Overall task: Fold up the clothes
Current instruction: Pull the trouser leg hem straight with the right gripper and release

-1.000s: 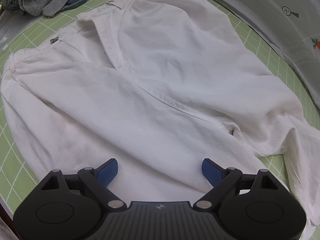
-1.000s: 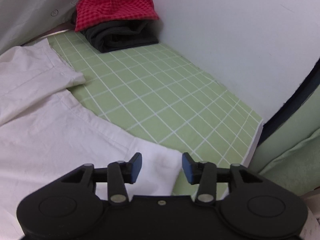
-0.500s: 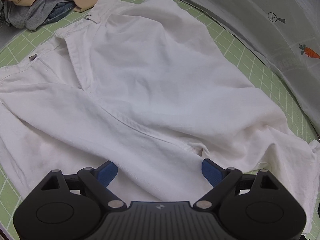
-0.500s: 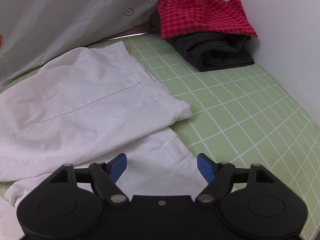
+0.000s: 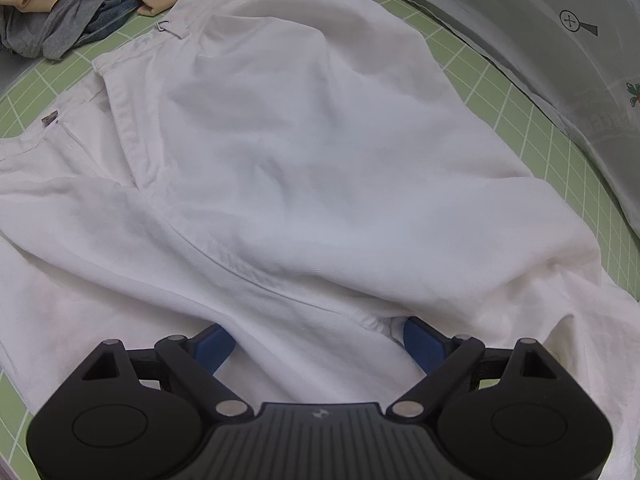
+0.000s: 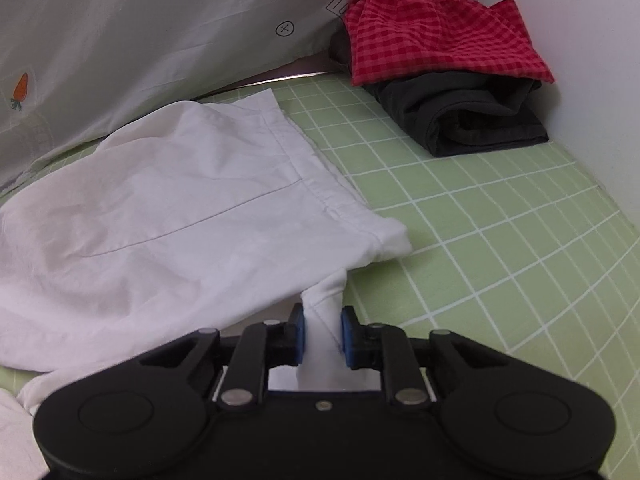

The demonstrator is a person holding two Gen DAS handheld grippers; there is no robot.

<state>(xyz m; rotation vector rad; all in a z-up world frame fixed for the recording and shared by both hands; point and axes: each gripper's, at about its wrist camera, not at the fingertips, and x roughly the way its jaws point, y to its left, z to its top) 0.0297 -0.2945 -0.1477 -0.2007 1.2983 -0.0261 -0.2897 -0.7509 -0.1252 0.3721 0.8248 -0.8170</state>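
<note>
White trousers [image 5: 304,152] lie spread on the green grid mat [image 5: 516,92], waistband at the far left, legs running toward the right. My left gripper [image 5: 316,344] hovers open over the crotch area, its blue pads on either side of a fold of white cloth. In the right wrist view, one white trouser leg [image 6: 180,208] lies flat with its hem toward the right. My right gripper [image 6: 323,334] is shut on the hem corner of the other leg, which bunches up between the blue pads.
A pile of grey, blue and tan clothes [image 5: 68,4] sits at the far left corner. Folded red checked shorts [image 6: 436,36] rest on a folded black garment [image 6: 468,116] by the white wall. A pale printed sheet [image 6: 140,44] borders the mat's far side.
My right gripper has closed on the near leg's hem corner, having been open half a second ago. The left gripper has moved in closer over the crotch, still open.
</note>
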